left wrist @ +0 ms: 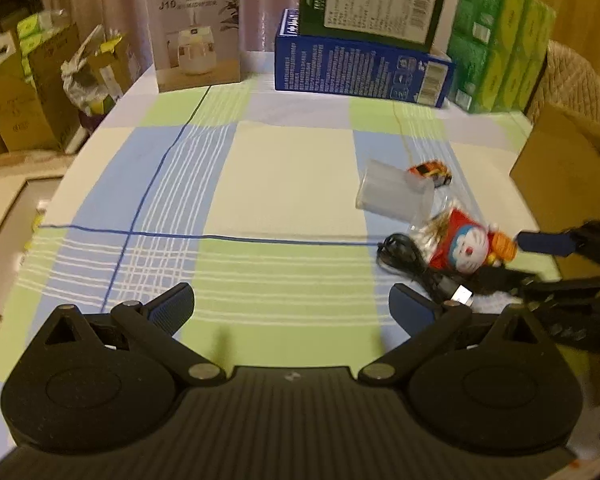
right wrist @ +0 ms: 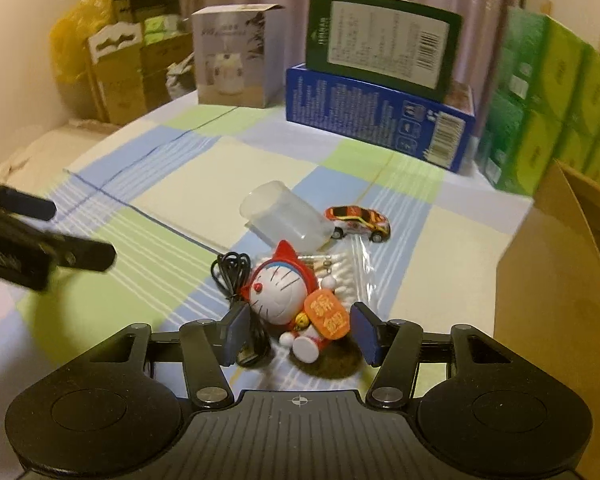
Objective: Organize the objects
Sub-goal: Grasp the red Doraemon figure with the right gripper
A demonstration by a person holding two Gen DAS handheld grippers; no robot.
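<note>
Left wrist view: left gripper [left wrist: 290, 306] hovers over bare counter [left wrist: 292, 160], jaws wide apart, empty. Right wrist view: right gripper [right wrist: 298, 332], jaws apart, straddles the toy figure [right wrist: 284, 296] lying beside a black cable [right wrist: 236, 276]; closing could snag that cable too.

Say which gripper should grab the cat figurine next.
Right. The right gripper is open with the cat figurine between its fingers. The left gripper is open over bare tablecloth, with the figurine off to its right.
</note>
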